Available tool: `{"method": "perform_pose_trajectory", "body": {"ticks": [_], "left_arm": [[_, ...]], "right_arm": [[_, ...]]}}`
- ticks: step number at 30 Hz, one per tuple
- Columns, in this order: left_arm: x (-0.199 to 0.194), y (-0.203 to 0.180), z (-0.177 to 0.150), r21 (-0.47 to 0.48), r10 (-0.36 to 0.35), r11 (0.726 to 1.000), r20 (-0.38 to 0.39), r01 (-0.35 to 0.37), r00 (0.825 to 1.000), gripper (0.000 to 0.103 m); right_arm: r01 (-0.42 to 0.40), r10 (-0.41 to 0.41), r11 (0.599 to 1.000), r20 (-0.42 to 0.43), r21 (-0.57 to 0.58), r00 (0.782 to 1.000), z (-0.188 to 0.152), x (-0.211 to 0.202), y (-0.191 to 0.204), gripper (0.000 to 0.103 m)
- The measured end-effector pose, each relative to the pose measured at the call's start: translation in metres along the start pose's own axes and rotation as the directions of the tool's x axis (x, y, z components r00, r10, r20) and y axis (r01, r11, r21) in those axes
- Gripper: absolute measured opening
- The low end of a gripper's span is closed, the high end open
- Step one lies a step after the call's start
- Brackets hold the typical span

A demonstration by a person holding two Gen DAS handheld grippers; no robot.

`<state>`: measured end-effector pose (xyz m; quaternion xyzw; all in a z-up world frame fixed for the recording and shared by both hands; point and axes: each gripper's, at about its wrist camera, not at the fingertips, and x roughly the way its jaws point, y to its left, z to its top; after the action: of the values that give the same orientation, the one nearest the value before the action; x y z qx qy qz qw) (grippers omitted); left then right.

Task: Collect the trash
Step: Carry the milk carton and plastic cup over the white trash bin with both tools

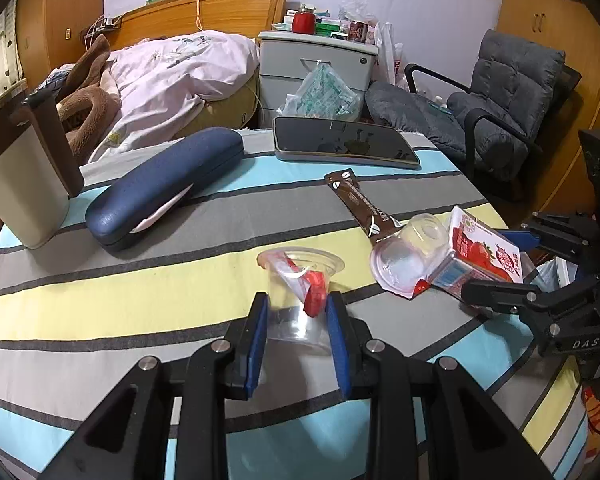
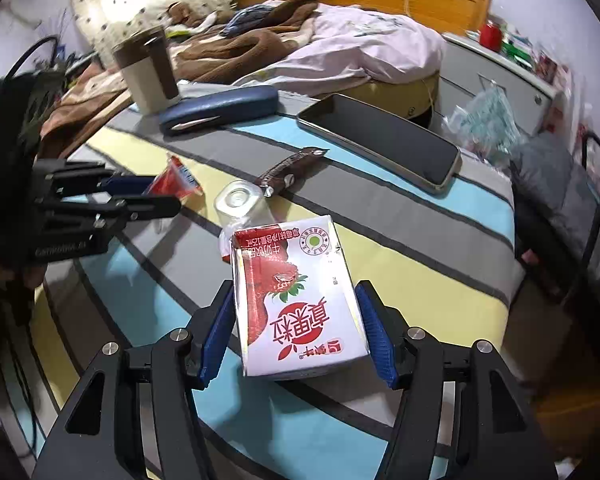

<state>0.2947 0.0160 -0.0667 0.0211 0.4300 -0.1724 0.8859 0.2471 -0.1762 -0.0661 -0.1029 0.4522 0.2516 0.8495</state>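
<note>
In the left wrist view my left gripper (image 1: 297, 306) is shut on a clear plastic cup (image 1: 300, 276) that has a red wrapper (image 1: 316, 292) inside it. It stands just above the striped tablecloth (image 1: 140, 300). In the right wrist view a red-and-white strawberry milk carton (image 2: 300, 300) lies lengthwise between the blue pads (image 2: 374, 328) of my right gripper (image 2: 296, 312), which press both of its sides. From the left the carton (image 1: 484, 252) hangs tilted at the table's right edge. Beside it lie a tipped clear cup (image 1: 412, 248) and a brown sachet (image 1: 364, 208).
A phone (image 1: 344, 142), a blue glasses case (image 1: 164, 188) and a brown-lidded tumbler (image 1: 24, 184) sit at the far side of the table. Behind are a bed (image 1: 188, 68), a nightstand (image 1: 316, 68) and a grey chair (image 1: 508, 92). The left gripper (image 2: 156, 193) shows at the left.
</note>
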Motion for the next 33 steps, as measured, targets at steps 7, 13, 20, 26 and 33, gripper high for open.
{"method": "perform_pose_trajectory", "body": {"ticks": [7, 13, 20, 26, 33], "left_arm": [[-0.008, -0.009, -0.002, 0.013, 0.005, 1.000, 0.006, -0.006, 1.000, 0.031], [-0.022, -0.023, -0.007, 0.020, 0.006, 1.000, 0.020, -0.006, 1.000, 0.031], [-0.041, -0.044, -0.014, 0.027, -0.005, 1.000, 0.039, 0.004, 0.999, 0.031], [-0.063, -0.070, -0.020, 0.050, -0.024, 0.999, 0.070, 0.020, 0.997, 0.031], [-0.085, -0.109, -0.029, 0.075, -0.065, 0.996, 0.104, 0.057, 0.992, 0.030]], "right_arm": [[0.040, -0.041, 0.998, 0.021, 0.041, 0.999, -0.009, -0.010, 0.001, 0.056], [0.071, -0.078, 0.993, 0.068, 0.094, 0.995, -0.016, -0.026, 0.000, 0.056], [0.076, -0.093, 0.983, 0.100, 0.165, 0.991, -0.029, -0.047, 0.001, 0.056], [0.091, -0.124, 0.969, 0.135, 0.228, 0.983, -0.046, -0.074, -0.001, 0.056], [0.115, -0.172, 0.949, 0.177, 0.293, 0.969, -0.071, -0.107, -0.005, 0.056]]}}
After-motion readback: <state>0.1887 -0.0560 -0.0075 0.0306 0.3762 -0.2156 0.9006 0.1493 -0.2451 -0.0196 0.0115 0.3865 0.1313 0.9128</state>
